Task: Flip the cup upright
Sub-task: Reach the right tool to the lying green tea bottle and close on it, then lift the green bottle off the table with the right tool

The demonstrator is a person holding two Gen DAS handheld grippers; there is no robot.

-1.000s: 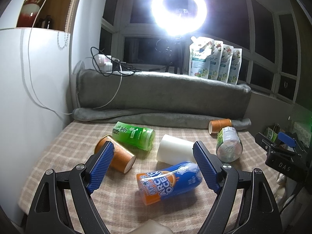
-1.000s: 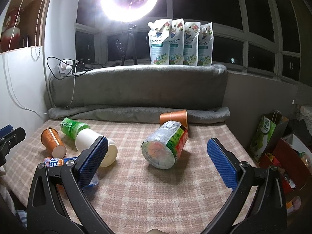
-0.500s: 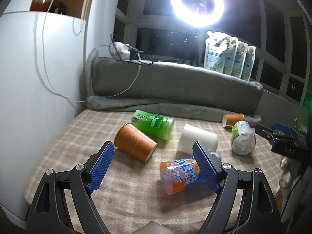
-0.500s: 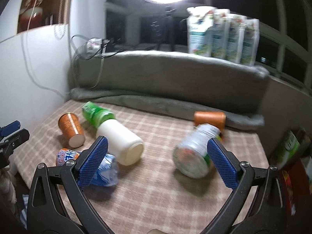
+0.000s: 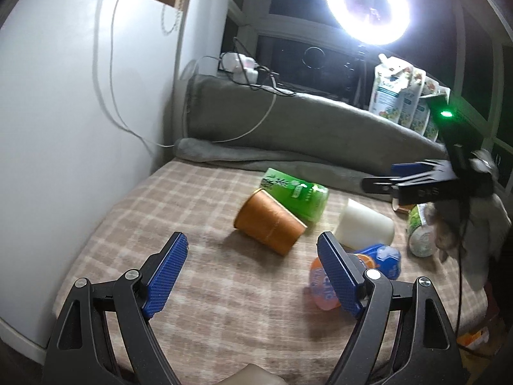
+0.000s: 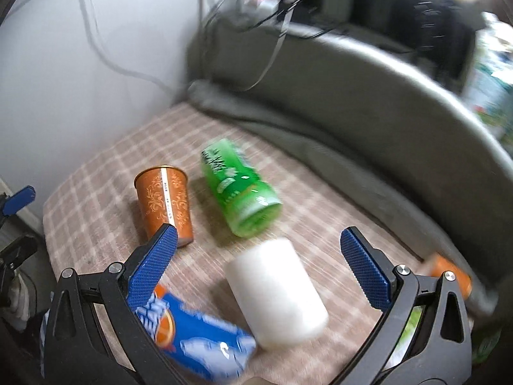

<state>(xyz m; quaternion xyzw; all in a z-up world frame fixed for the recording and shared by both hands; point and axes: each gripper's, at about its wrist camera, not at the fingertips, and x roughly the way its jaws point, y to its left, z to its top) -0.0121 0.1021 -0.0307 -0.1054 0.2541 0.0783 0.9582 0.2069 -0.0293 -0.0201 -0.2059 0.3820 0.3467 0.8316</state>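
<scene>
cups all lie on their sides on the plaid mat [image 5: 224, 295], none upright yet. left gripper [image 5: 253, 276] has its blue pads wide apart and holds nothing; orange cup [image 5: 269, 221] sits just beyond the gap at about 12 o'clock, rim toward 10, base toward 4, so it looks like the left side's pick. green cup [image 5: 296, 192] lies touching or just behind it at 1 o'clock, which crowds the far side of a grasp. white cup [image 5: 364, 227] is at 2 o'clock, blue-orange cup [image 5: 356, 271] partly hidden behind the right pad.

right gripper [image 6: 259, 263] also spread apart, empty, angled down over the white cup [image 6: 277, 293], which lies between its pads nearer the wrist. probably the right side's target. orange cup [image 6: 165, 203] at 10 o'clock, green cup [image 6: 240, 191] at 12, blue-orange cup [image 6: 198, 333] at 7 beside the white one. right view is blurred, fine detail unclear.
</scene>
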